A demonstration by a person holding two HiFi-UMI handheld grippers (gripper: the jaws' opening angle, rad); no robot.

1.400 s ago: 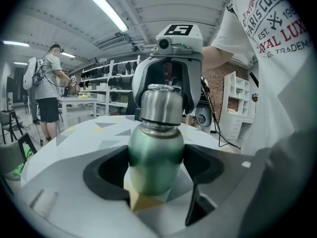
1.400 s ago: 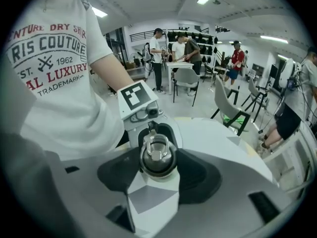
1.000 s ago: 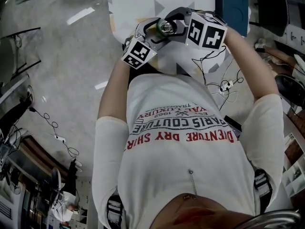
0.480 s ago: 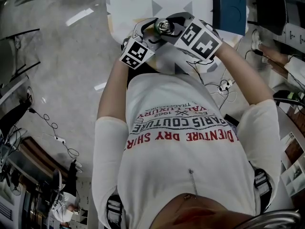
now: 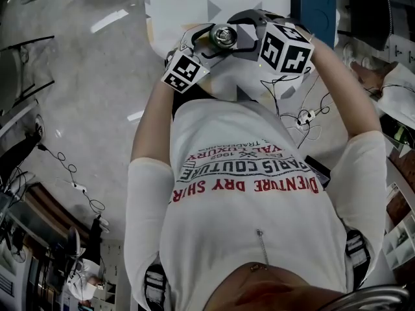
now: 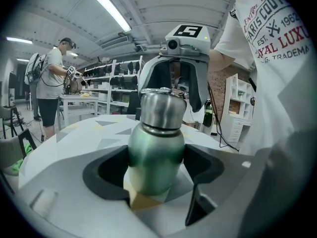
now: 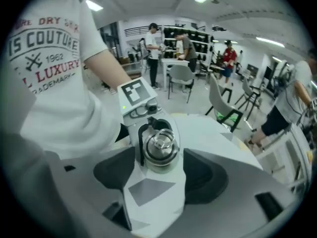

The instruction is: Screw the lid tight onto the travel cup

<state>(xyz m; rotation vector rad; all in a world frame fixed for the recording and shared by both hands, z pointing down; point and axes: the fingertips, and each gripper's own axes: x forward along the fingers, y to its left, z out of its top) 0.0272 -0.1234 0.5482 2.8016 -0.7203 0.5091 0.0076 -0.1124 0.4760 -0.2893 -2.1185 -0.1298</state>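
A person stood at the near edge of a white bench (image 5: 178,5) patterned with grey triangles. The left gripper (image 6: 156,170) was clenched on the green body of the travel cup (image 6: 157,155), holding it upright over that near edge. The steel lid (image 7: 159,145) sat on the cup. The right gripper (image 7: 159,177) faced the lid's top, its jaws opening on either side of the lid and clear of it.

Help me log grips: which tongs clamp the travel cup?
The left tongs: their pads squeeze the green travel cup. The right tongs are opening, pads off the lid.
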